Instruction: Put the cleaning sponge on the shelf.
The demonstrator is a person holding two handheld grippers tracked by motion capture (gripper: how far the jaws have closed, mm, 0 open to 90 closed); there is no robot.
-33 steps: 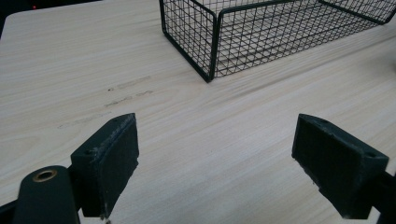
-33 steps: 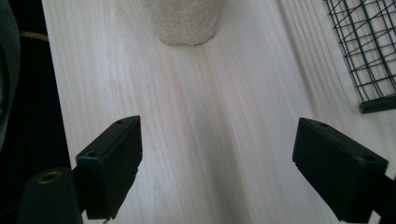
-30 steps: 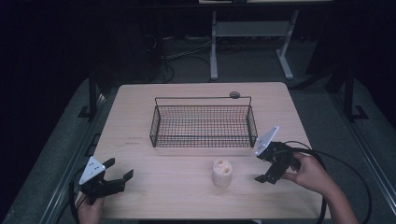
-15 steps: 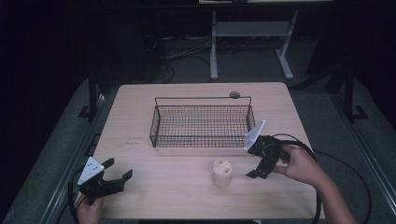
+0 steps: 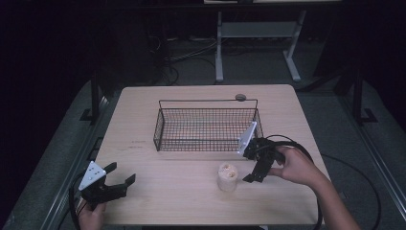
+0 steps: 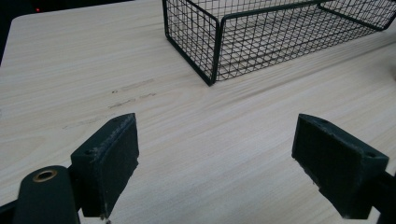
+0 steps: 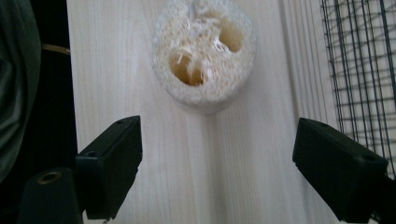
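A pale loofah chunk (image 5: 228,177) stands upright on the wooden table (image 5: 167,201), in front of the black wire basket (image 5: 207,124). My right gripper (image 5: 254,168) hovers just right of the loofah, open and tilted down toward it. From the right gripper view I look down on the loofah (image 7: 204,55) ahead of the spread jaws, with the gripper (image 7: 236,170) holding nothing. My left gripper (image 5: 119,177) rests open near the table's front left corner. Bare tabletop lies between the jaws of the left gripper (image 6: 217,163).
The wire basket (image 6: 261,32) stands empty at mid-table, and its mesh (image 7: 359,60) runs along the right of the right gripper view. A small dark round disc (image 5: 240,97) lies behind the basket. A metal frame (image 5: 258,33) stands on the floor beyond the table.
My right gripper has moved left and slightly forward, from the table's right side to just beside the loofah, and tilted down toward it. The left gripper has stayed put.
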